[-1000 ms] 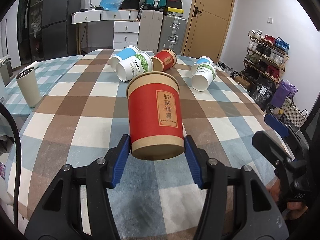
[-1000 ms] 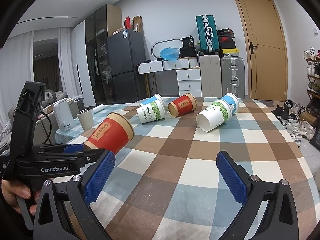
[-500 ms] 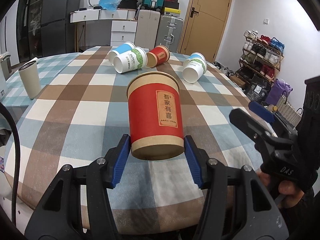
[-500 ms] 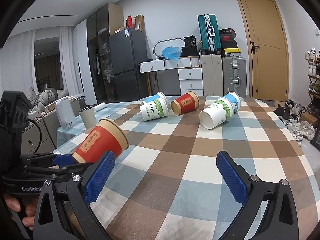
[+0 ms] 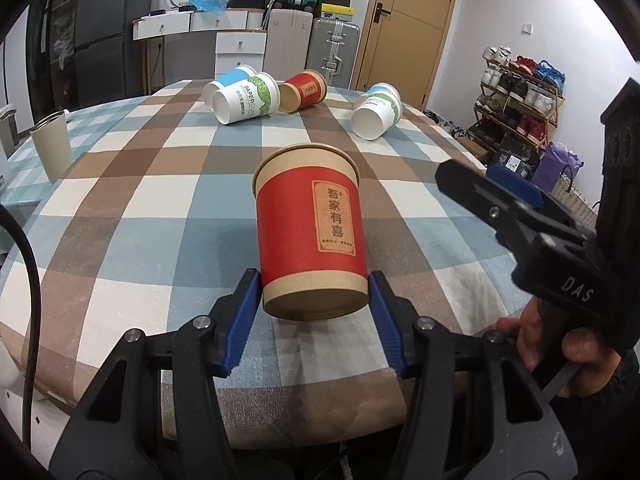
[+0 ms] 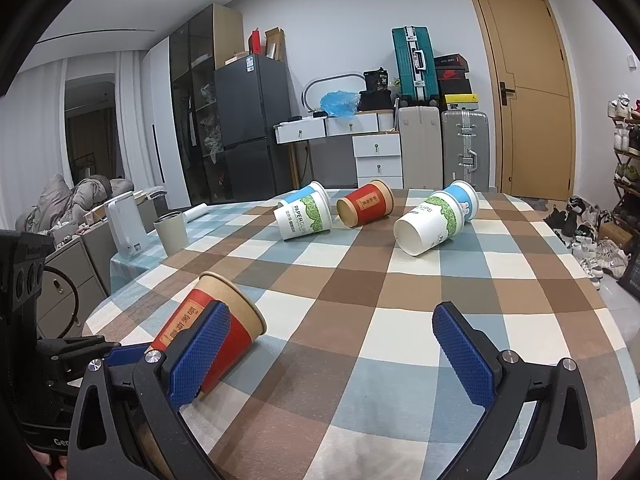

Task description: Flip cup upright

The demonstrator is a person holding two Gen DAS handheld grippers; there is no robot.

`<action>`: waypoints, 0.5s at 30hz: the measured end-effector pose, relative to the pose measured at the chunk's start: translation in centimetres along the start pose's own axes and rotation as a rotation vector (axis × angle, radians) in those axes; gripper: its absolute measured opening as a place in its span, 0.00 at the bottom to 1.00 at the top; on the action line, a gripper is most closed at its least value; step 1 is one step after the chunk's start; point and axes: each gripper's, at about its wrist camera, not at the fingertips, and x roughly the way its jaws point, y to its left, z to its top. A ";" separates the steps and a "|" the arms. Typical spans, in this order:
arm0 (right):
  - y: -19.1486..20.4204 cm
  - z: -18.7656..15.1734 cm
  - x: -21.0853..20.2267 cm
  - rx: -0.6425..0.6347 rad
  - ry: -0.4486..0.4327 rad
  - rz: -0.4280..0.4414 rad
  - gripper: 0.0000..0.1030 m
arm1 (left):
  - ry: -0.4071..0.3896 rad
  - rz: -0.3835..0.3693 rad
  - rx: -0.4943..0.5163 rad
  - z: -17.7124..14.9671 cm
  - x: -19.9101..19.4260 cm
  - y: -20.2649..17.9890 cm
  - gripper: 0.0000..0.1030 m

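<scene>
Left gripper (image 5: 315, 308) pulled back toward table edge (image 5: 340, 420), still clamping tilted red cup (image 5: 310, 236) near its base; right gripper (image 6: 324, 360) wide, holding nothing.

Left tool (image 5: 315, 312) clamped shut; right tool (image 6: 328, 356) apparently spread wide.

1. Your left gripper (image 5: 316, 312) clamps the base of the red cup (image 5: 310, 232), blue fingers (image 5: 240, 322) on either side.
2. The cup tilts away, mouth toward the far bench (image 5: 160, 200).
3. Your right gripper (image 5: 504, 196) hangs at the right, beside the cup without touching it.
</scene>
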 end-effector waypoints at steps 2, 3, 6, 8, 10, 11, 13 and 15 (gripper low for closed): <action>0.0 0.0 0.0 -0.003 0.000 -0.005 1.00 | 0.001 -0.002 -0.007 0.0 0.2 0.2 0.51; -0.1 0.0 0.0 -0.004 -0.001 -0.006 1.00 | 0.001 -0.002 -0.007 0.0 0.2 0.1 0.51; -0.1 0.0 0.0 -0.003 0.002 -0.009 1.00 | 0.001 -0.003 -0.007 0.0 0.3 0.2 0.51; -0.2 0.0 0.1 -0.002 0.000 -0.008 1.00 | 0.008 -0.016 -0.010 0.0 0.4 0.2 0.52; -0.2 0.0 0.1 -0.002 0.001 -0.009 1.00 | 0.016 -0.028 -0.014 0.1 0.5 0.4 0.55; -0.2 0.0 0.1 -0.001 0.001 -0.008 1.00 | 0.016 -0.035 -0.018 0.1 0.5 0.5 0.62; -0.2 0.0 0.1 -0.003 0.000 -0.011 1.00 | 0.005 -0.046 -0.030 0.2 0.4 0.9 0.72; -0.2 -0.1 0.0 -0.004 0.002 -0.013 1.00 | -0.014 -0.057 -0.038 0.4 0.0 1.2 0.76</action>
